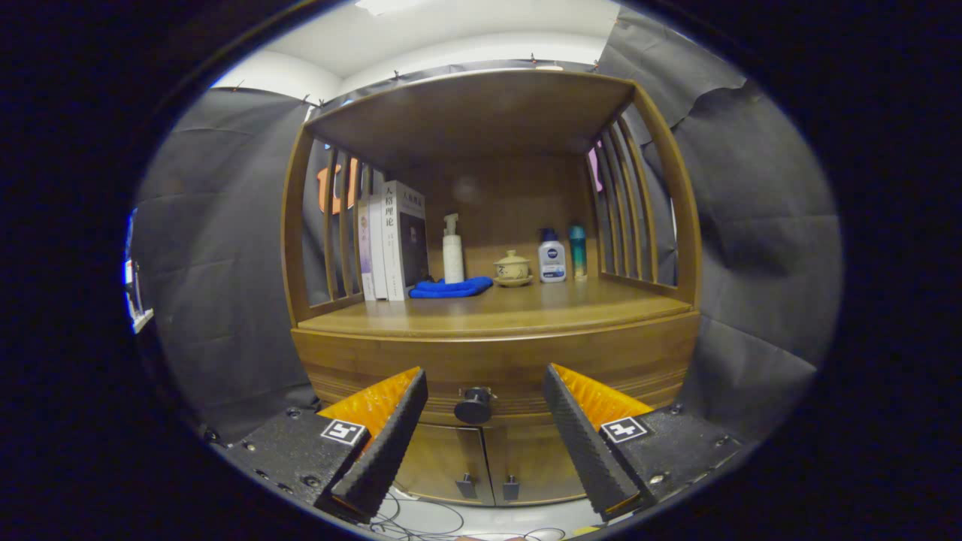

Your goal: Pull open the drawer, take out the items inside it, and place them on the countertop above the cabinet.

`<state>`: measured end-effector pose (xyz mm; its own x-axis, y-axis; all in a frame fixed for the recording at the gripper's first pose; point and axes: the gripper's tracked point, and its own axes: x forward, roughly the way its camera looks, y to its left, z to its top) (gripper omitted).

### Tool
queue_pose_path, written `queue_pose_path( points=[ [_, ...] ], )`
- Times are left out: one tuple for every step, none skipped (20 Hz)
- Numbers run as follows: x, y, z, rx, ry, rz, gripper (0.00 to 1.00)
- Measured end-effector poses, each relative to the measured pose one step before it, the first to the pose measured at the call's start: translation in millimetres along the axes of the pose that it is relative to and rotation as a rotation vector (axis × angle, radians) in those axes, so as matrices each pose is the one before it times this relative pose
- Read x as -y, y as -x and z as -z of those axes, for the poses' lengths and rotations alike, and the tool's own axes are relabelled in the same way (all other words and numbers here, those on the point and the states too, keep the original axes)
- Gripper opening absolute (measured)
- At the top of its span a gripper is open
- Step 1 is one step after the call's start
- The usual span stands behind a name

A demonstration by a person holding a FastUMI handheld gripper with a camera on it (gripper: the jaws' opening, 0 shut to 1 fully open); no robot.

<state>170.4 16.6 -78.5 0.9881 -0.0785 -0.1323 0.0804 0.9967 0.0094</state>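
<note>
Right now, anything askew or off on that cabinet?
Nothing stands out. Drawer is closed, its knob between the open gripper fingers. Books, pump bottle, lidded cup stand upright; blue cloth lies bunched on the countertop.

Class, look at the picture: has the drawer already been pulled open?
No. The drawer sits flush in the cabinet, its knob untouched between the open tongs.
</note>
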Motion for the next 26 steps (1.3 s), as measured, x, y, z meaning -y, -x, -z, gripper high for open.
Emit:
queue_pose_path(
  points=[
    [-1.59,-6.21,6.65,-0.00869,0.00760,0.00041,0.99],
    [-1.04,-6.87,5.62,-0.01039,0.00519,0.00473,0.99],
    [-1.58,-8.42,6.95,-0.00996,0.00300,0.00156,0.98],
    [-2.13,-6.41,6.94,-0.01449,0.00191,0.00448,0.96],
    [-1.13,-7.21,7.45,-0.01445,0.00351,0.00521,0.95],
    [0.18,-6.91,6.18,-0.01084,0.00350,0.01135,0.93],
    [-2.38,-8.24,6.57,-0.01239,0.00755,-0.00493,0.91],
    [-1.31,-5.66,4.44,-0.00949,0.01029,0.00086,0.88],
    [0.15,-5.16,3.51,-0.00580,0.00671,0.00026,0.86],
    [0.25,-2.70,1.26,-0.00196,0.00149,0.00355,0.85],
    [1.36,-2.48,0.05,0.00054,-0.00170,0.00449,0.80],
    [1.83,-2.90,-0.14,0.00034,-0.00545,0.00760,0.75],
    [1.70,-4.63,2.08,-0.00816,-0.00447,0.00556,0.70],
    [1.18,-1.26,2.62,-0.00786,-0.01050,0.00015,0.65],
    [-0.26,-2.36,2.40,-0.00812,-0.01476,-0.00160,0.61],
    [-0.29,-2.14,1.53,-0.00564,-0.00894,0.00004,0.58],
    [0.14,-3.44,3.07,-0.00753,0.00020,0.00217,0.57],
    [0.35,-2.10,2.52,-0.00871,-0.00083,0.00424,0.57],
    [0.35,-3.06,2.38,-0.00746,-0.00202,0.00453,0.56],
    [0.25,-2.21,-0.28,-0.00292,-0.00546,0.00195,0.55],
    [-1.12,-2.77,0.83,-0.00238,-0.00323,0.00422,0.55],
    [1.95,-1.31,0.36,-0.00249,0.00086,0.00490,0.52],
    [-0.70,0.73,-1.15,0.00272,0.00237,0.00111,0.50],
    [-0.25,0.81,-0.13,0.00449,0.00028,-0.00216,0.48],
    [0.15,-1.67,0.69,0.00205,0.00319,-0.00086,0.46],
    [0.13,0.07,0.34,-0.00113,0.00453,0.00083,0.43]
  ],
)
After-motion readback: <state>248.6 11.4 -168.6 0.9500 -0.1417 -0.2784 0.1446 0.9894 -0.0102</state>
